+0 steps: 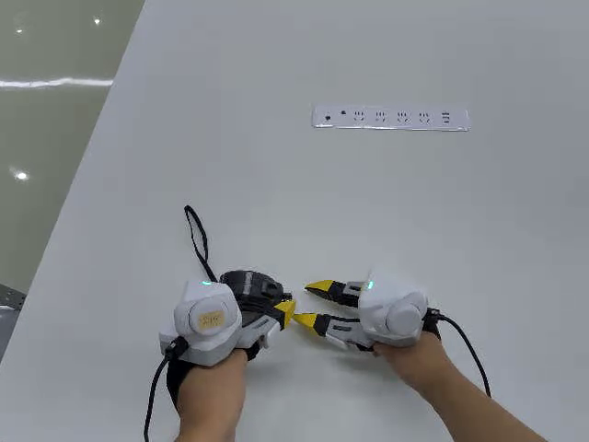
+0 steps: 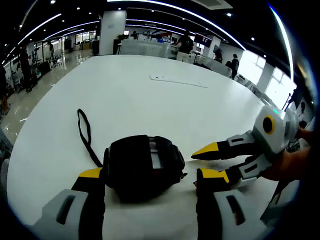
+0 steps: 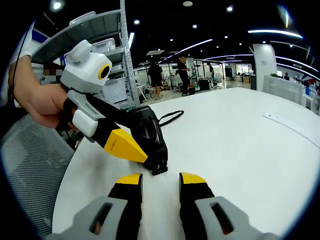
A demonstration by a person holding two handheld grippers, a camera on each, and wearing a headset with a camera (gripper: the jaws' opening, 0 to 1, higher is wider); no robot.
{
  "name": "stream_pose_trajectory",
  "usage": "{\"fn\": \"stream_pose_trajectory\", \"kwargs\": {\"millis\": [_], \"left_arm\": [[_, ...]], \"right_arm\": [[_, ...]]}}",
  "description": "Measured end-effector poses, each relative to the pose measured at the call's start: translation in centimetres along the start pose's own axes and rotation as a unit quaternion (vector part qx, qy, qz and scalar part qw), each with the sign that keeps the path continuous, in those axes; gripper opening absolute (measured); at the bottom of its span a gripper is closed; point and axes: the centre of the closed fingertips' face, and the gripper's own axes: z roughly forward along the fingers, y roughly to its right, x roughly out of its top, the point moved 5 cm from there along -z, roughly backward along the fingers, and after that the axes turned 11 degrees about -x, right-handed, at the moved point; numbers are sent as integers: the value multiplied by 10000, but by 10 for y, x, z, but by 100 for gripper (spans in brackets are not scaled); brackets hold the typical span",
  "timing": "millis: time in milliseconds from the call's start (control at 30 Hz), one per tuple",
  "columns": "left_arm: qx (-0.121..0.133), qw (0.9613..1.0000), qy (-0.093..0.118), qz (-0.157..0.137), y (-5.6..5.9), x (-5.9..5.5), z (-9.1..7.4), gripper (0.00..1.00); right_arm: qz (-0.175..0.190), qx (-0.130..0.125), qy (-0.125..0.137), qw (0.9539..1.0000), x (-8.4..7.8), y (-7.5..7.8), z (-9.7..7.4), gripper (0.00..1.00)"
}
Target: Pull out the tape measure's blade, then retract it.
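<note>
head view looks steeply down at the near edge of the table [image 1: 368, 203]; low, close gripper views face each other, sharing the tape measure [image 2: 142, 165].

White desk [image 1: 276, 74], broad and matte. White power strip [image 1: 390, 118], upper right of centre. Glossy grey-green floor [image 1: 55, 110], upper left, reflecting lamps. Dark ceiling, linear light strips [image 2: 165, 6]. Metal shelving rack [image 3: 125, 55], upper left. Bright windows [image 2: 272, 82], right edge.

On the table [image 1: 368, 212], the tape measure [image 1: 250, 287] sits between the left gripper's [image 2: 150, 177] jaws. The right gripper [image 1: 311, 304] is just right of it. The power strip [image 1: 390, 118] lies well behind.
</note>
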Motion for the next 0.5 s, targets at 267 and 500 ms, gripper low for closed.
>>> {"fn": "stream_pose_trajectory", "kwargs": {"millis": [267, 500], "left_arm": [[-152, 9993, 35, 327, 2, 3, -6, 71], [-387, 9978, 87, 529, 3, 3, -12, 73]], "right_arm": [[93, -240, 23, 9997, -1, 2, -16, 29], [228, -422, 34, 9988, -6, 4, -34, 29]]}}
